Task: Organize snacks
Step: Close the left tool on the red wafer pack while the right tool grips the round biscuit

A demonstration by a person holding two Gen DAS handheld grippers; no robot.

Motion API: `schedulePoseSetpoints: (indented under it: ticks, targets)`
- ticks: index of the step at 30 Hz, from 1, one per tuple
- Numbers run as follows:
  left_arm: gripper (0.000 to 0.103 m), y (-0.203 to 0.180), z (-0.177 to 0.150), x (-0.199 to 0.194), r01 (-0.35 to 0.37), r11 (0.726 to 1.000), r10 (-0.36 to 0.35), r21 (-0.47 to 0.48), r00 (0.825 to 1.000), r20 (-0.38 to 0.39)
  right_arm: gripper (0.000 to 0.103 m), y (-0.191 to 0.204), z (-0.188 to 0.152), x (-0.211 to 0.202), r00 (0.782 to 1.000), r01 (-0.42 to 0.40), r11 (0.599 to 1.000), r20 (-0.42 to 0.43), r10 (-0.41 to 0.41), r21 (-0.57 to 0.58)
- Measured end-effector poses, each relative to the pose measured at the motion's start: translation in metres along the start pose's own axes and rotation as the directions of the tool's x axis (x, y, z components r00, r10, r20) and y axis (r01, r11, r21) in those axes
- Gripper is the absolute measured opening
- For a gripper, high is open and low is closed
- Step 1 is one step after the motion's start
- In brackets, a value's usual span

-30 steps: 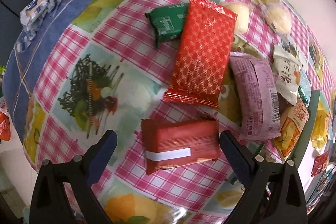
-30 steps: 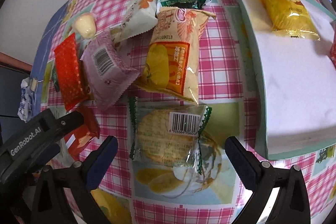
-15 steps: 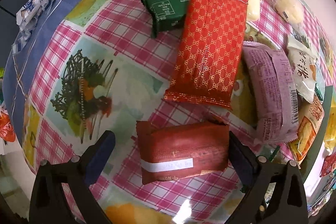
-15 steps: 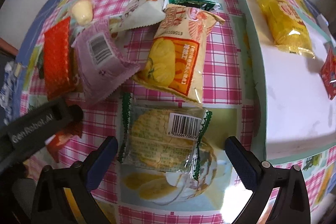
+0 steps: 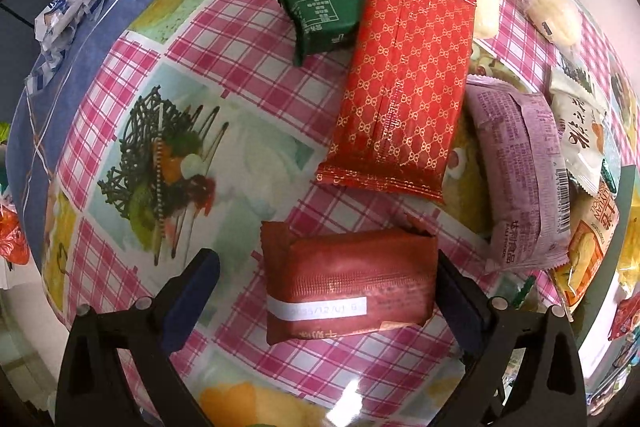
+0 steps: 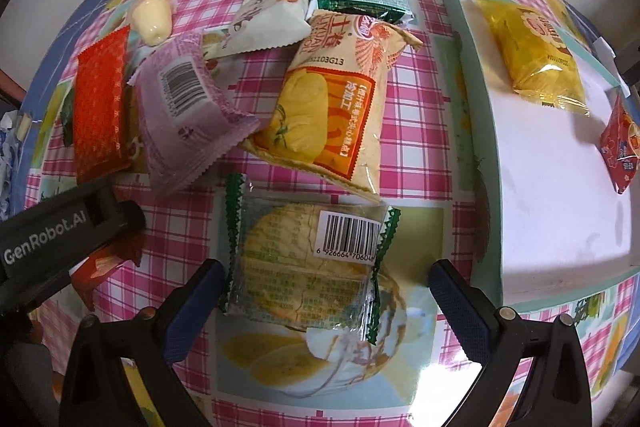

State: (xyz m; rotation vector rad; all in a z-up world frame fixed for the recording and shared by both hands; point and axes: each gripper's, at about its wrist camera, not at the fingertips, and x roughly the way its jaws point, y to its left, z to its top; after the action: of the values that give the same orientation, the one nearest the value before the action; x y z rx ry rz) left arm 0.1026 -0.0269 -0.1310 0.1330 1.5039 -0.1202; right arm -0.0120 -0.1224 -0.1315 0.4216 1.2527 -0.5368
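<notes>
While your left gripper (image 5: 326, 293) hangs low over the checked tablecloth (image 5: 224, 27), its jaws stand spread with the dark red packet (image 5: 348, 285) lying flat between them. Your right-side fingertip (image 5: 460, 293) touches or nearly touches that packet's end; the other fingertip stands a little apart from its near end. Ahead of the jaws, the patterned red pack (image 5: 404, 75) lies lengthwise, with the green packet (image 5: 326, 13) tucked beside it farther out. To the right of the jaws sits the purple packet (image 5: 520, 175), and past it the white sachet (image 5: 580, 131).

Your right gripper (image 6: 324, 295) is also spread wide, its jaws straddling the clear cracker packet (image 6: 308, 259) with green crimped ends. The left-side fingertip (image 6: 196, 291) is just beside the packet's edge; the other one stands clear of it. Straight ahead of these jaws lies the orange-and-yellow bag (image 6: 332, 107), its lower edge meeting the cracker packet. Off to the right of the jaws is the pale green tray (image 6: 480, 131), holding a yellow bag (image 6: 536, 59) and a small red sachet (image 6: 620, 151). To the left you can see your other gripper's black body over the dark red packet.
</notes>
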Motion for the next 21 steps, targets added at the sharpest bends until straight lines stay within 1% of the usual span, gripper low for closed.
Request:
schedulePoseSetpoints:
  ticks: [6,9,10,11,13,15,16,17,19,21]
  targets:
    - [0.101,-0.005,0.0,-0.004,0.001,1.0,-0.001,0.003,1.0,0.004,0.103,-0.008,-0.01,-0.013,1.0,0.003,1.0,0.007,-0.002,-0.009]
    - [0.094,-0.008,-0.003,-0.009,0.004,1.0,-0.004,0.02,1.0,0.013,0.1,-0.008,-0.011,-0.015,1.0,0.004,1.0,0.01,-0.004,-0.002]
    - [0.087,-0.01,-0.004,-0.011,0.007,1.0,-0.007,0.03,1.0,0.02,0.097,-0.009,-0.012,-0.017,1.0,0.003,1.0,0.015,-0.003,0.002]
    - [0.079,-0.012,-0.004,-0.013,0.008,0.999,-0.009,0.041,1.0,0.029,0.094,-0.01,-0.012,-0.02,1.0,0.004,1.0,0.023,-0.004,0.005]
    - [0.069,-0.017,-0.006,-0.018,0.008,0.998,-0.011,0.066,0.999,0.045,0.079,-0.012,-0.012,-0.025,1.0,0.003,1.0,0.03,-0.003,0.005]
    - [0.067,-0.019,-0.007,-0.019,0.007,0.997,-0.01,0.076,0.999,0.046,0.07,-0.014,-0.012,-0.029,0.999,0.004,1.0,0.036,-0.004,0.01]
    - [0.066,-0.02,-0.007,-0.019,0.007,0.997,-0.01,0.076,0.999,0.048,0.068,-0.015,-0.012,-0.03,0.999,0.001,1.0,0.037,-0.001,0.013]
    - [0.066,-0.02,-0.007,-0.019,0.008,0.997,-0.011,0.075,0.999,0.048,0.067,-0.016,-0.012,-0.03,0.999,0.001,1.0,0.037,-0.001,0.014]
    - [0.066,-0.019,-0.007,-0.019,0.012,0.997,-0.015,0.07,0.999,0.045,0.061,-0.019,-0.011,-0.031,0.999,0.002,1.0,0.041,-0.003,0.015]
    - [0.065,-0.018,-0.006,-0.02,0.016,0.998,-0.019,0.066,0.999,0.044,0.061,-0.02,-0.01,-0.032,0.999,-0.004,1.0,0.039,0.004,0.018]
